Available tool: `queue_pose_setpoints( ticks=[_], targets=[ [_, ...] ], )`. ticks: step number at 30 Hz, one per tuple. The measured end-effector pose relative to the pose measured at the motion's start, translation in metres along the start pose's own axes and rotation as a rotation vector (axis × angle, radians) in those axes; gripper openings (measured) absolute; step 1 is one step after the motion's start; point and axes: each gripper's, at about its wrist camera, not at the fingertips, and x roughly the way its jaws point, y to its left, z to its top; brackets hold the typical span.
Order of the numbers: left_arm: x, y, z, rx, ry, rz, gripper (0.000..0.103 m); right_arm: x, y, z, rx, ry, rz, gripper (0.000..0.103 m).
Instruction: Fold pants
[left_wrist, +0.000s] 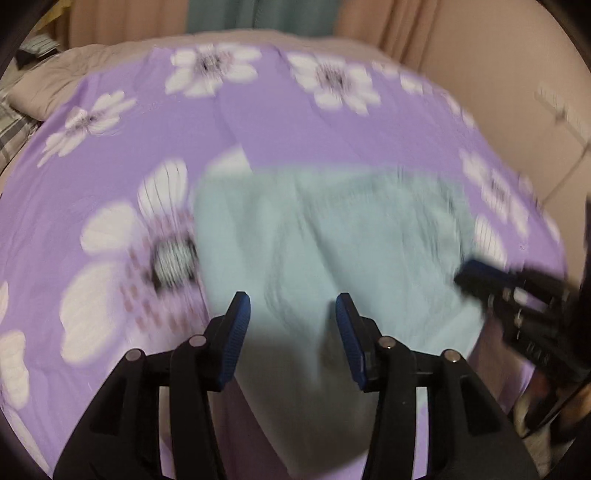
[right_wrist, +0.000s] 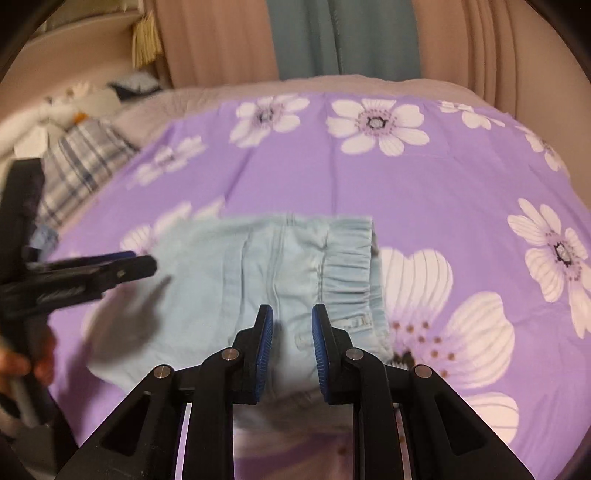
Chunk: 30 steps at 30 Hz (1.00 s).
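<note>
Light blue pants (left_wrist: 332, 229) lie folded into a compact stack on the purple flowered sheet (left_wrist: 280, 122). In the right wrist view the pants (right_wrist: 236, 269) show their gathered elastic waistband (right_wrist: 347, 258) on the right side. My left gripper (left_wrist: 292, 306) hovers over the near part of the stack, open, with nothing between its pads. My right gripper (right_wrist: 292, 314) hangs above the near edge by the waistband, its jaws a narrow gap apart and holding nothing. Each gripper also appears in the other's view: the right gripper (left_wrist: 476, 275) at the pants' right edge, the left gripper (right_wrist: 140, 262) at their left edge.
The sheet (right_wrist: 443, 184) covers a bed. A plaid pillow (right_wrist: 81, 162) and a soft toy (right_wrist: 74, 103) lie at the far left. Beige and teal curtains (right_wrist: 332, 37) hang behind the bed. A hand (right_wrist: 22, 365) holds the left gripper's handle.
</note>
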Motion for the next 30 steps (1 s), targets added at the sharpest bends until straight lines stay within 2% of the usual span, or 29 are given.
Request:
queue_pose_setpoints(
  ticks=[2, 4, 6, 7, 11, 12, 14, 16, 18, 20, 22, 25, 27, 30],
  targets=[
    [-0.004, -0.007, -0.02, 0.038, -0.027, 0.036, 0.048, 0.004, 0.006, -0.01, -0.054, 0.022, -0.022, 0.02],
    [-0.012, -0.006, -0.028, 0.026, -0.027, 0.018, 0.052, -0.001, 0.006, -0.019, -0.064, 0.028, -0.002, 0.02],
    [-0.02, -0.002, -0.036, -0.005, -0.02, -0.008, 0.056, -0.007, -0.006, -0.024, 0.011, 0.034, 0.044, 0.02],
    [-0.024, 0.0, -0.042, -0.011, -0.014, -0.007, 0.062, -0.01, -0.012, -0.025, 0.049, 0.035, 0.073, 0.02],
    [-0.039, 0.022, -0.06, -0.152, 0.013, -0.097, 0.066, -0.028, -0.026, -0.033, 0.136, 0.037, 0.151, 0.022],
    [-0.044, 0.027, -0.063, -0.187, 0.014, -0.113, 0.066, -0.032, -0.028, -0.036, 0.144, 0.034, 0.152, 0.025],
    [-0.052, 0.03, -0.063, -0.226, 0.003, -0.127, 0.065, -0.041, -0.035, -0.043, 0.177, 0.026, 0.144, 0.046],
    [-0.056, 0.039, -0.058, -0.282, -0.008, -0.171, 0.065, -0.046, -0.047, -0.049, 0.249, 0.017, 0.177, 0.056],
    [-0.056, 0.049, -0.054, -0.366, -0.007, -0.252, 0.065, -0.047, -0.063, -0.053, 0.342, 0.005, 0.214, 0.058],
    [-0.051, 0.056, -0.05, -0.444, 0.007, -0.313, 0.067, -0.045, -0.077, -0.055, 0.441, -0.006, 0.258, 0.065],
    [-0.044, 0.061, -0.045, -0.499, 0.013, -0.321, 0.067, -0.039, -0.09, -0.057, 0.536, -0.012, 0.322, 0.072],
    [-0.032, 0.065, -0.042, -0.559, 0.036, -0.366, 0.067, -0.03, -0.097, -0.058, 0.595, 0.008, 0.342, 0.073],
    [-0.025, 0.065, -0.04, -0.575, 0.058, -0.399, 0.067, -0.02, -0.097, -0.056, 0.608, 0.042, 0.335, 0.073],
    [-0.017, 0.06, -0.036, -0.567, 0.073, -0.408, 0.067, -0.002, -0.095, -0.054, 0.638, 0.087, 0.383, 0.073]
  ],
)
